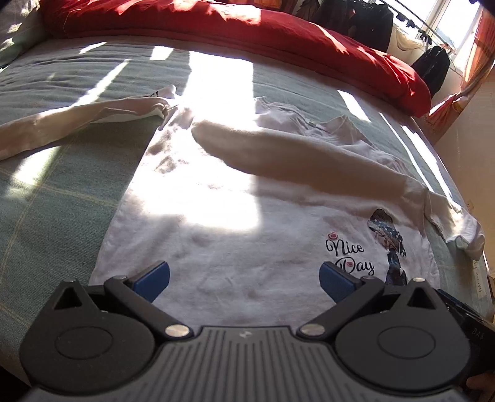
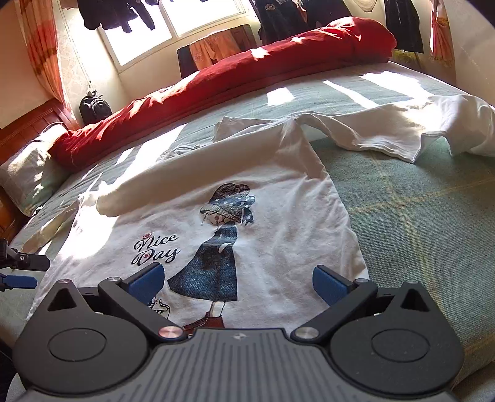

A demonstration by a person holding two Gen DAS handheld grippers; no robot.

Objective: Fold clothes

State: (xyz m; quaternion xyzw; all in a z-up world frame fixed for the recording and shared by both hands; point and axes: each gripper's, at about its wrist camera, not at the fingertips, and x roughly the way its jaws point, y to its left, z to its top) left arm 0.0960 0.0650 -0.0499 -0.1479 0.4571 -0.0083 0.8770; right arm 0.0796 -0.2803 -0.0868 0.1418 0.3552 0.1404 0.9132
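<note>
A white long-sleeved shirt (image 1: 222, 235) with a "Nice Day" girl print lies front up on the bed; it also shows in the right wrist view (image 2: 278, 216). One sleeve (image 1: 294, 157) is folded across the chest. The other sleeve (image 1: 62, 123) stretches out over the sheet, also seen in the right wrist view (image 2: 386, 133). My left gripper (image 1: 244, 280) is open and empty just above the shirt's hem. My right gripper (image 2: 238, 283) is open and empty over the hem by the print. The left gripper's tip (image 2: 18, 272) shows at the right view's left edge.
The bed has a green checked sheet (image 2: 433, 222). A red duvet (image 1: 278, 37) is rolled along the far side. A pillow (image 2: 27, 173) lies by the wooden headboard. Dark clothes (image 2: 117, 15) hang at the window. The bed's edge runs at the right (image 1: 464, 191).
</note>
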